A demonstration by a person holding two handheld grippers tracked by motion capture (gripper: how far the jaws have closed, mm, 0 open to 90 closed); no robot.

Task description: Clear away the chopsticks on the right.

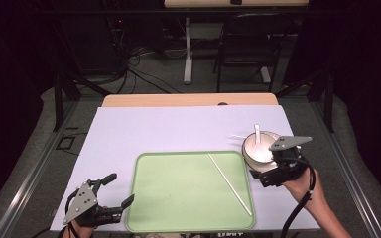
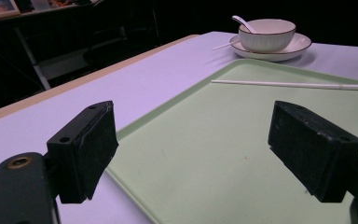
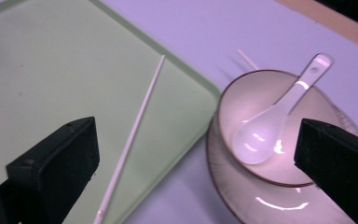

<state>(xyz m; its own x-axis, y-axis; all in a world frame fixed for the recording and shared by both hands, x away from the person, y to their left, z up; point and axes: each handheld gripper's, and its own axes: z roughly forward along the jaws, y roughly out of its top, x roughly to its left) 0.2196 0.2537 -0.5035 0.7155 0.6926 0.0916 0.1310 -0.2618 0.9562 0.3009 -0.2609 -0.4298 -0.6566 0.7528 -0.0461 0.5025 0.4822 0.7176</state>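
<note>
Your right gripper (image 1: 272, 174) hangs over the near edge of the white bowl (image 1: 259, 147), its jaws spread wide with nothing between them. In the right gripper view, its 2 black pads (image 3: 56, 163) stand far apart, and between them you look down on the bowl (image 3: 270, 130) and the white spoon (image 3: 272, 116) lying inside it. The spoon's scoop rests on the bowl's floor and its handle leans up over the far rim. The bowl sits on a saucer (image 3: 261, 200) with a dark rim, just beside the right edge of the green tray (image 3: 51, 70).

1 white chopstick (image 1: 229, 183) lies slantwise on the right part of the tray (image 1: 178, 198), with its near end close to the tray's near right corner. A 2nd chopstick (image 1: 238, 136) lies on the lilac table cover (image 1: 178, 129) behind the saucer, and only its tip shows.

Your left gripper (image 1: 111, 191) rests at the near left of the table, just beside the tray's left edge, its jaws also wide and holding nothing. In the left gripper view, its pads (image 2: 86, 149) frame the tray (image 2: 205, 140), with the chopstick (image 2: 286, 84) lying across the far part and the bowl (image 2: 266, 35) and spoon (image 2: 242, 22) beyond it.
</note>
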